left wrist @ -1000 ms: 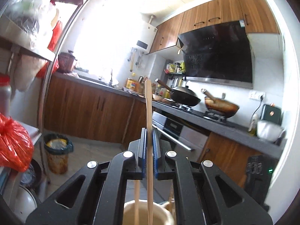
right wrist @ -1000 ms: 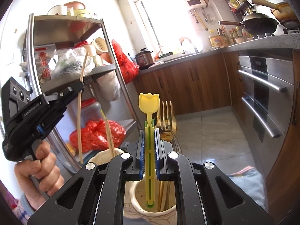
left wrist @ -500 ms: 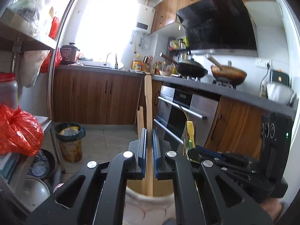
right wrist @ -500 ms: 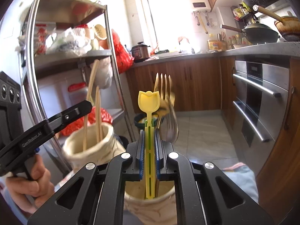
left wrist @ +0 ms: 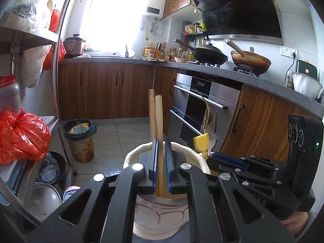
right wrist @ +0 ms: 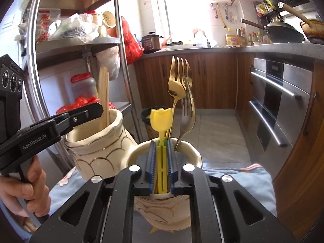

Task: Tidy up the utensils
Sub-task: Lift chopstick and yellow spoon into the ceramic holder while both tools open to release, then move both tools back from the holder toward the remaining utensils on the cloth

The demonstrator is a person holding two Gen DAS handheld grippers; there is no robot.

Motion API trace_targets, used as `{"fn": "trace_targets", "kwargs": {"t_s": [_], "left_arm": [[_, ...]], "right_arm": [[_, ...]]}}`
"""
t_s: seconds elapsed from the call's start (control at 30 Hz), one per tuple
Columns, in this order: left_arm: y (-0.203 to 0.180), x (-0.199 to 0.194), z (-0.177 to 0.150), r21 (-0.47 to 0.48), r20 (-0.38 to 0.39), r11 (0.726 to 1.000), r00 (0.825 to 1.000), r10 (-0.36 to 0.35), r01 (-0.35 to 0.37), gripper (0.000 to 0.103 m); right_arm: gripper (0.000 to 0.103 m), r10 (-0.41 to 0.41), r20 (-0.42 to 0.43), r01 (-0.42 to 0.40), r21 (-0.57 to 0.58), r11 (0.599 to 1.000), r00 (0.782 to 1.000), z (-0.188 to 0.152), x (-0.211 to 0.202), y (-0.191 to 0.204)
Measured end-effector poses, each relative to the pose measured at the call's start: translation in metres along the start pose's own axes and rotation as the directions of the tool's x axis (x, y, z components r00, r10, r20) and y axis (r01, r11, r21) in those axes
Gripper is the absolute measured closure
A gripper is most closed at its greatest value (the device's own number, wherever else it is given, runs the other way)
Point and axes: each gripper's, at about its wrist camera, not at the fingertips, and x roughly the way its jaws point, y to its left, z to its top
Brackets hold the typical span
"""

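Chopsticks (left wrist: 159,121) stand in the left jar (left wrist: 129,156), the left gripper (left wrist: 161,166) just loosening around them. Right gripper (right wrist: 162,166) is spreading off the yellow pick (right wrist: 161,119) in the fork jar (right wrist: 194,151). Withdrawing crooked could snag an utensil and tip a jar.

sunlit kitchen window (left wrist: 121,14), wooden cabinets (left wrist: 105,91), grey tile floor (left wrist: 113,141), steel shelf rack (right wrist: 81,42)

"GenRobot.AI" stands on the left tongs (right wrist: 95,112); other labels are unreadable.
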Motion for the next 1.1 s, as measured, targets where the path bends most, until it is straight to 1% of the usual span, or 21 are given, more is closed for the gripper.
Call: {"fn": "trace_targets", "kwargs": {"t_s": [0.03,0.07,0.13,0.2,0.27,0.4,0.43,0.53,0.57,0.67,0.83,0.93,1.1], "left_arm": [[-0.002,0.0,0.0,0.003,0.002,1.0,1.0,0.002,-0.002,0.09],[-0.003,-0.002,0.0,0.007,0.009,1.0,1.0,0.002,-0.002,0.087],[-0.004,-0.005,0.001,0.013,0.019,1.0,1.0,0.0,0.0,0.076],[-0.006,-0.01,0.002,0.025,0.033,1.0,0.999,0.003,-0.003,0.07],[-0.008,-0.013,0.003,0.037,0.04,0.999,0.999,0.007,-0.008,0.061],[-0.007,-0.025,0.004,0.037,0.067,0.999,0.998,0.019,-0.022,0.051],[-0.006,-0.027,0.004,0.035,0.071,0.999,0.997,0.021,-0.024,0.046],[-0.003,-0.042,0.002,0.032,0.09,0.999,0.995,0.035,-0.038,0.044],[-0.002,-0.045,0.001,0.031,0.094,0.999,0.995,0.035,-0.038,0.042],[-0.003,-0.061,-0.003,0.034,0.107,0.998,0.993,0.039,-0.043,0.042],[-0.001,-0.088,-0.018,0.014,0.11,0.999,0.993,0.038,-0.04,0.04],[-0.002,-0.098,-0.031,0.012,0.093,0.999,0.995,0.034,-0.036,0.04],[-0.008,-0.098,-0.053,0.025,0.014,1.0,1.0,0.018,-0.018,0.04]], "right_arm": [[0.077,0.003,0.006,-0.003,0.002,1.0,1.0,0.0,-0.002,-0.001],[0.076,0.003,0.014,-0.003,0.002,1.0,1.0,0.001,-0.005,-0.001],[0.073,0.007,0.029,-0.007,0.004,1.0,1.0,0.002,-0.012,-0.002],[0.071,0.008,0.041,-0.008,0.007,1.0,0.999,0.002,-0.017,-0.003],[0.069,0.011,0.055,-0.011,0.008,1.0,0.998,0.001,-0.024,-0.004],[0.067,0.015,0.081,-0.016,0.015,1.0,0.997,-0.001,-0.036,-0.007],[0.065,0.019,0.085,-0.021,0.016,1.0,0.996,-0.002,-0.039,-0.008],[0.063,0.017,0.102,-0.019,0.019,1.0,0.995,-0.004,-0.051,-0.008],[0.063,0.017,0.106,-0.019,0.02,1.0,0.994,-0.004,-0.055,-0.008],[0.062,0.013,0.112,-0.016,0.023,1.0,0.994,-0.009,-0.065,-0.008],[0.062,0.011,0.089,-0.015,0.041,0.999,0.996,-0.021,-0.076,-0.008],[0.062,-0.001,0.062,-0.002,0.049,0.999,0.998,-0.033,-0.082,-0.007],[0.062,-0.016,0.0,0.016,0.074,0.997,1.0,-0.054,-0.088,-0.009]]}}
